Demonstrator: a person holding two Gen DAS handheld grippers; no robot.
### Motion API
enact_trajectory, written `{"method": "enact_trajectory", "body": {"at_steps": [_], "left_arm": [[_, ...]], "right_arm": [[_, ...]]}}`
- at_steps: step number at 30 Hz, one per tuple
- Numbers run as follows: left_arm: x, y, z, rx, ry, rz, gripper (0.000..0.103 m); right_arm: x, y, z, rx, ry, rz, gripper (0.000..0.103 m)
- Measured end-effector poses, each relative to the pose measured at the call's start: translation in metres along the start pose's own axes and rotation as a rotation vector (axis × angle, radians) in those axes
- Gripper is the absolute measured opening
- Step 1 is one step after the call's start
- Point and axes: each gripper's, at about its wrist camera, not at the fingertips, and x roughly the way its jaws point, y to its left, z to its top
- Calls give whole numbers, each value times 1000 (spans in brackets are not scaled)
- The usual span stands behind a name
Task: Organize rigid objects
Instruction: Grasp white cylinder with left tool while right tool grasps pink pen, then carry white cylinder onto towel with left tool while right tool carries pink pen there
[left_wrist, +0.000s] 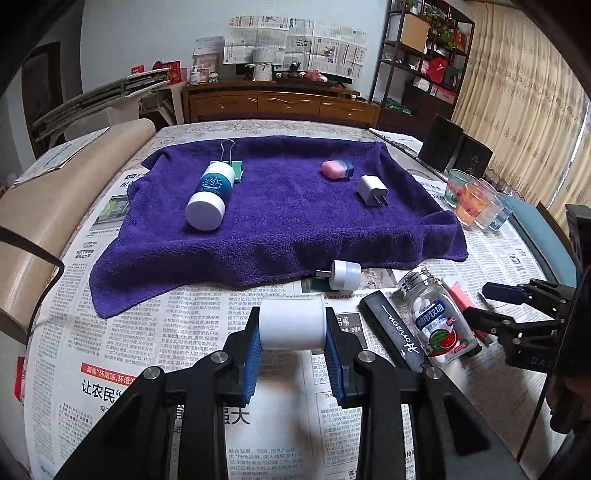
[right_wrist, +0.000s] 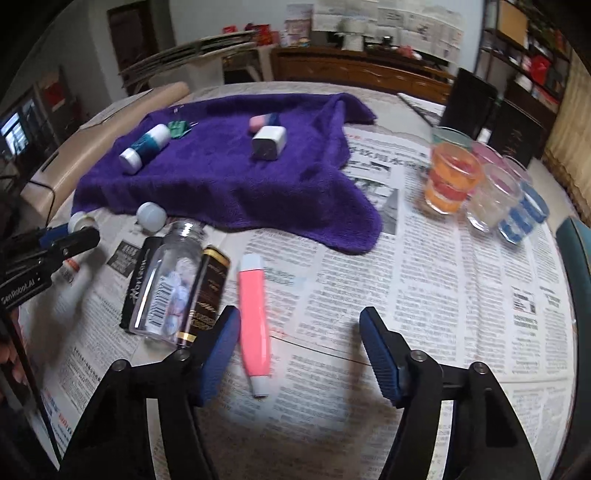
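Clamping one white cylinder (left_wrist: 292, 324) between its blue pads, the left gripper (left_wrist: 293, 354) sits bottom centre. On the purple towel (left_wrist: 280, 236): one teal-white bottle (left_wrist: 211, 195), one white charger (left_wrist: 373, 190).

Right wrist view: right gripper (right_wrist: 299, 354) jaws apart, holding nothing; one pink pen (right_wrist: 254, 325) lies just inside the left finger (right_wrist: 218, 354). Four glasses (right_wrist: 452, 177), upper right.

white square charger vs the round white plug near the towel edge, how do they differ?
The white square wall charger lies on the purple towel; the small round white plug adapter lies on the newspaper, just off the towel's near edge. The charger is boxy with flat faces; the adapter is cylindrical with a rounded end. Both are white plastic, lying on their sides, prongs showing.
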Motion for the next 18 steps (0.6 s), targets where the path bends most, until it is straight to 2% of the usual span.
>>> {"method": "enact_trajectory", "body": {"at_steps": [5, 8, 9, 10, 13, 18], "left_arm": [[-2, 8, 0, -15, -8, -11, 29], [-3, 11, -1, -23, -5, -18, 29], [-3, 13, -1, -26, -5, -18, 29], [-3, 14, -1, -29, -4, -18, 29], [-3, 17, -2, -37, -1, -19, 29], [-6, 20, -1, -43, -7, -18, 29]], "right_arm": [[7, 9, 1, -35, 12, 44, 56], [9, 13, 2, -45, 4, 32, 50], [10, 14, 3, -53, 7, 21, 44], [11, 14, 4, -60, 8, 15, 32], [9, 19, 2, -92, 11, 8, 17], [7, 23, -2, -111, 3, -1, 17]]}}
